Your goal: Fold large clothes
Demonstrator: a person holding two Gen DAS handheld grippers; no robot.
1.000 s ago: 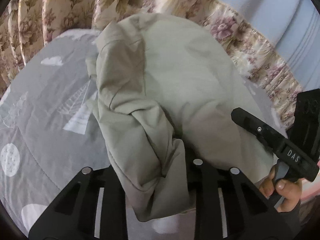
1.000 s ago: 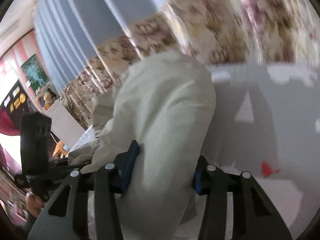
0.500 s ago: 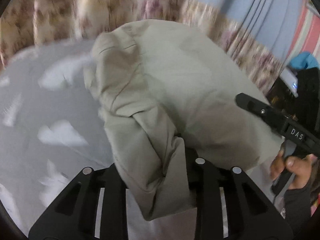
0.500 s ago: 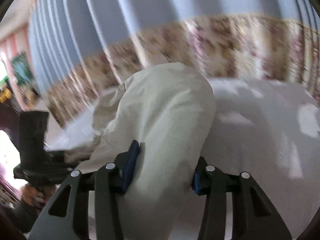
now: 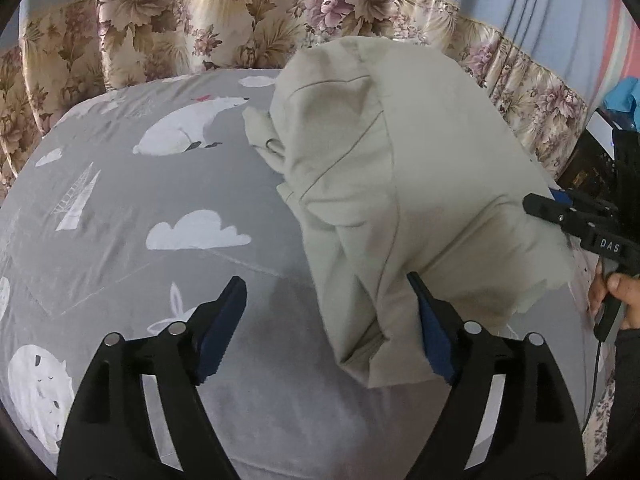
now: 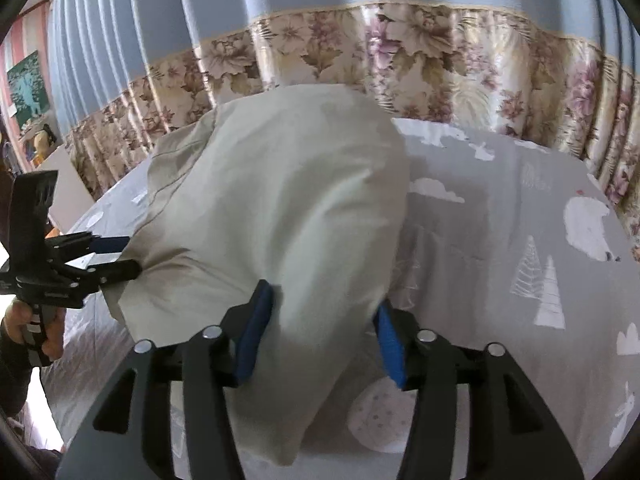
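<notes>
A large pale beige garment [image 5: 392,184] lies bunched on the grey printed bedsheet [image 5: 160,200]. My left gripper [image 5: 332,320] is open, its jaws wide apart; a fold of the garment hangs against the right finger [image 5: 436,344]. In the right wrist view the same garment [image 6: 280,208] runs between the blue pads of my right gripper [image 6: 320,336], whose jaws are partly apart with cloth between them. The right gripper also shows at the right edge of the left wrist view [image 5: 576,224], at the garment's corner. The left gripper appears at the left of the right wrist view [image 6: 96,260].
The grey sheet with white bears, clouds and trees [image 6: 520,248] covers the bed. A floral and blue curtain [image 5: 224,28] hangs behind it. A dark object and blue cloth [image 5: 620,120] sit past the bed's right edge.
My left gripper has opened and let go of the garment fold it held. Both views swung toward the curtain. The right gripper's jaws have opened slightly around the cloth.
</notes>
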